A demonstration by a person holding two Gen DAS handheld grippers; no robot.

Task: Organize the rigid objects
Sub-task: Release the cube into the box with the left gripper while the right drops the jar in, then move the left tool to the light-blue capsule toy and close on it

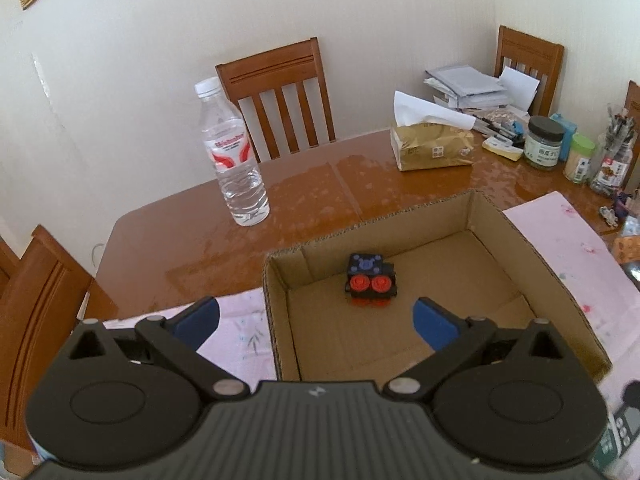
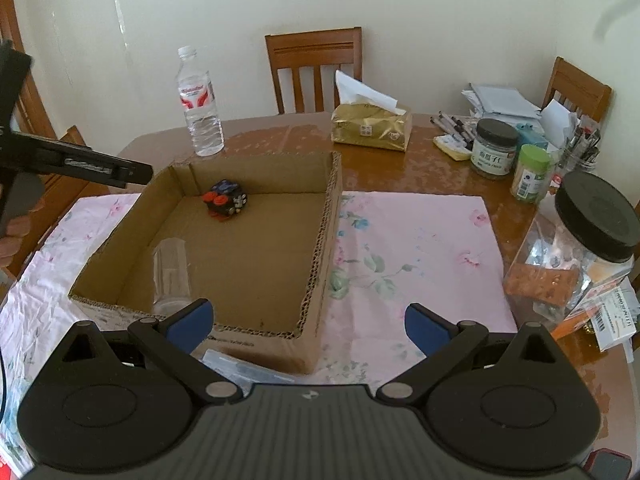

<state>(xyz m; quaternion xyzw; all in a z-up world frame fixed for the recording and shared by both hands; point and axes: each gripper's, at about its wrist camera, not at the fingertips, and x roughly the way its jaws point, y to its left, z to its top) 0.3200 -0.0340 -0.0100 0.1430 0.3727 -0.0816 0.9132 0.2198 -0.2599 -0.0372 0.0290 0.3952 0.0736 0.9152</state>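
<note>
An open cardboard box (image 1: 516,240) (image 2: 320,248) sits on a pink floral cloth (image 2: 420,248). A black toy block with red round knobs (image 1: 371,281) (image 2: 225,200) lies in the box's far corner. A clear plastic cup (image 2: 171,276) lies on its side in the box near the front wall. My left gripper (image 1: 316,318) is open and empty, hovering over the box's near-left edge; its body also shows in the right wrist view (image 2: 76,164). My right gripper (image 2: 307,322) is open and empty above the box's front right corner.
On the wooden table (image 1: 304,188) stand a water bottle (image 1: 232,156) (image 2: 199,104), a gold tissue pack (image 1: 434,144) (image 2: 372,126), jars (image 2: 493,148), pens and stacked papers (image 1: 468,88). A large black-lidded clear jar (image 2: 588,240) stands at right. Chairs surround the table.
</note>
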